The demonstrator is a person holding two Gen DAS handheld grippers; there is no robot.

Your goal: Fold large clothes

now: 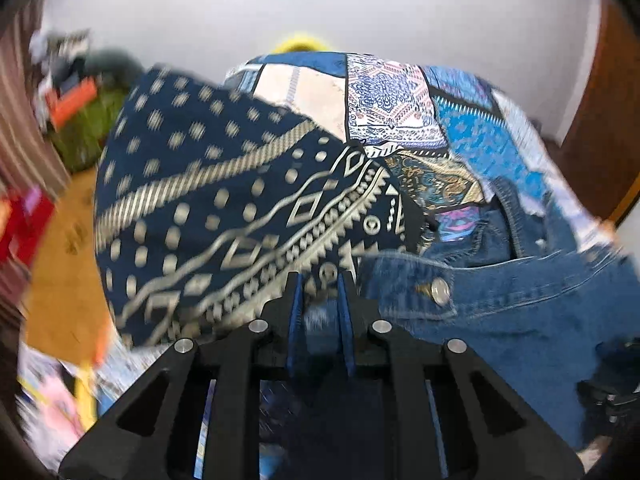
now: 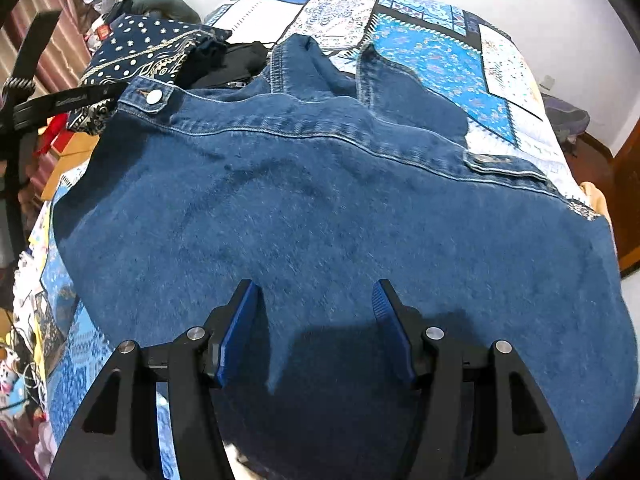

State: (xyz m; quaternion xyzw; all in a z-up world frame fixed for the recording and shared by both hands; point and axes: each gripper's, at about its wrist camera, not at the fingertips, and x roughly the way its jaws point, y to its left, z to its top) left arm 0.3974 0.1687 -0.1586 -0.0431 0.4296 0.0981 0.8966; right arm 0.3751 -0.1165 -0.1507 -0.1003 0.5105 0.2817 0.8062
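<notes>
A blue denim jacket lies spread, back up, over a patchwork bedspread. My right gripper hovers open just over the jacket's lower back, and its blue pads pinch nothing. In the left wrist view my left gripper is shut on a fold of the denim jacket near a waistband tab with a metal snap button. The jacket's collar and sleeves bunch at the far side.
A navy garment with a pale geometric print lies by the jacket's left edge, also visible in the right wrist view. A black garment and a black strap sit beside it. Clutter lines the left wall; a wooden door stands on the right.
</notes>
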